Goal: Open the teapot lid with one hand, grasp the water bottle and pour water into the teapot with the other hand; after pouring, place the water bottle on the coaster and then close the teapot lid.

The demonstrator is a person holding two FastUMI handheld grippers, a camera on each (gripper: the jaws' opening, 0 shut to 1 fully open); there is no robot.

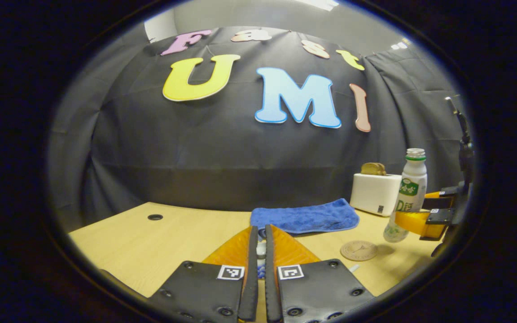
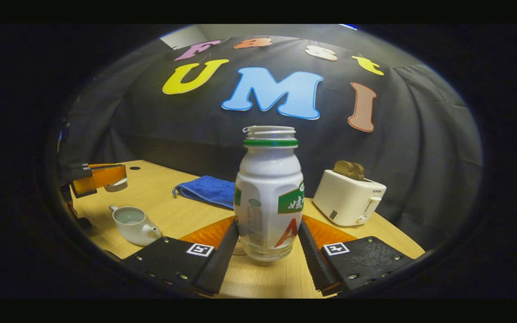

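- white teapot (image 2: 133,226) stands open on the wooden table (image 2: 164,211); your left gripper (image 2: 106,177) holds its lid (image 2: 117,184) raised beside it, fingers pinched narrow on the knob.
- your right gripper (image 2: 269,242) clamps the uncapped water bottle (image 2: 269,197) upright, both fingers on its sides, base just above the table.
- judged from this, pouring looks finished or pending; placement on the coaster (image 1: 359,250) and lid closing remain.
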